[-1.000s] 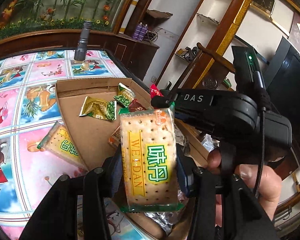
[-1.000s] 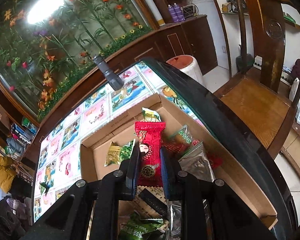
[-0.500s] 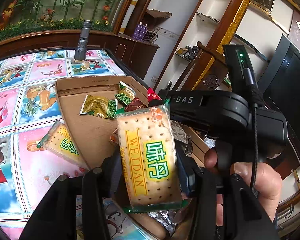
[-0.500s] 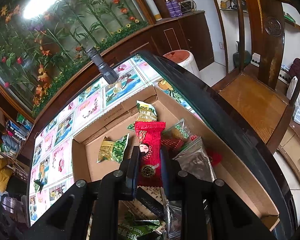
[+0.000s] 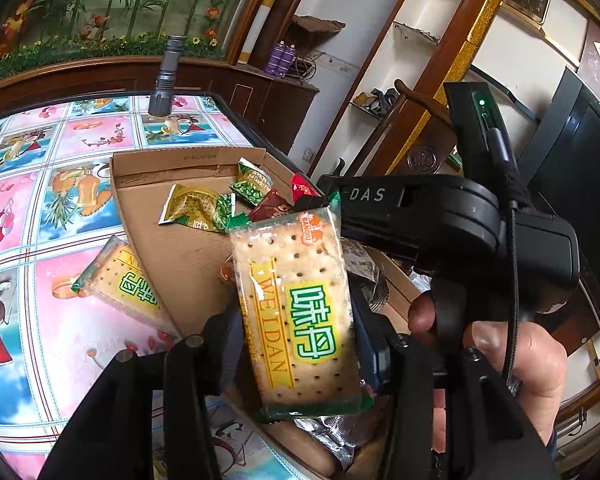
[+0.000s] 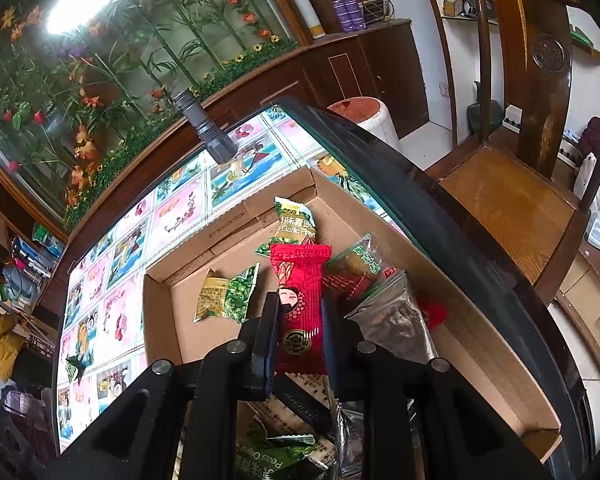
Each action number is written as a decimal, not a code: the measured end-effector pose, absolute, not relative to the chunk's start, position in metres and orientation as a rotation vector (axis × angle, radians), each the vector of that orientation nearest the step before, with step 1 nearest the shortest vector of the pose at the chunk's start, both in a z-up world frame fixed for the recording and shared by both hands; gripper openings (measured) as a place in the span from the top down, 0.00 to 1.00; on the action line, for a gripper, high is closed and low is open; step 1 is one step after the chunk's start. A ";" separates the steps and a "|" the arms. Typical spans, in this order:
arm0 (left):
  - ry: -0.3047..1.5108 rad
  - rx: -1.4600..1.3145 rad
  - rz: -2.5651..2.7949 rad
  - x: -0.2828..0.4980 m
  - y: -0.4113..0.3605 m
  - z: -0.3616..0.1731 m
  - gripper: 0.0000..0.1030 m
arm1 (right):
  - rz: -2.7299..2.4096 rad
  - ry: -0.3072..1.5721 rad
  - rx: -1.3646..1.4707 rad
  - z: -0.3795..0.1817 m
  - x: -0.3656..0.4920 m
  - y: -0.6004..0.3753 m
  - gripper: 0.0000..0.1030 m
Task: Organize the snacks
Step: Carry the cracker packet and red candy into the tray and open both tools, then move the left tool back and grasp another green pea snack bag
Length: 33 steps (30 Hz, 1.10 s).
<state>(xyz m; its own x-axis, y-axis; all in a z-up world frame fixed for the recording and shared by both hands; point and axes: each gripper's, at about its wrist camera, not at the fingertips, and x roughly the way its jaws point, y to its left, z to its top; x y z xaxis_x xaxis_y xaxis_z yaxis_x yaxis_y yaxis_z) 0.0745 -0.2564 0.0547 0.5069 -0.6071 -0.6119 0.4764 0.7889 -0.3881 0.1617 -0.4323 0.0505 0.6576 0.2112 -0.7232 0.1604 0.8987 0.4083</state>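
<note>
1. The left gripper (image 5: 296,344) squeezes a cracker pack (image 5: 298,312), held up over the cardboard box (image 5: 180,252).
2. The right gripper (image 6: 300,320) squeezes a red candy packet (image 6: 300,304) above the same box (image 6: 460,320).
3. Another cracker pack (image 5: 128,284) lies against the box's left edge.

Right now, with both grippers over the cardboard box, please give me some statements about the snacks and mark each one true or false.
1. The left gripper holds a cracker pack between its fingers. True.
2. The right gripper holds a green pea packet. False: it holds a red candy packet.
3. A second cracker pack lies on the patterned table, against the cardboard box. True.
4. The cardboard box is empty. False: several snack packets lie in it, such as a green pea packet.
5. A grey flashlight stands on the table beyond the box. True.
</note>
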 end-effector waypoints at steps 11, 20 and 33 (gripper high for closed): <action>0.797 -0.189 -0.654 0.072 -0.255 0.057 0.43 | 0.029 0.853 0.458 0.052 0.161 -0.430 0.75; 0.740 -0.188 -0.665 0.062 -0.243 0.078 0.40 | 0.039 0.754 0.450 0.067 0.151 -0.427 0.68; 0.741 -0.244 -0.320 0.081 -0.100 0.104 0.32 | 0.086 0.687 0.380 0.076 0.143 -0.407 0.68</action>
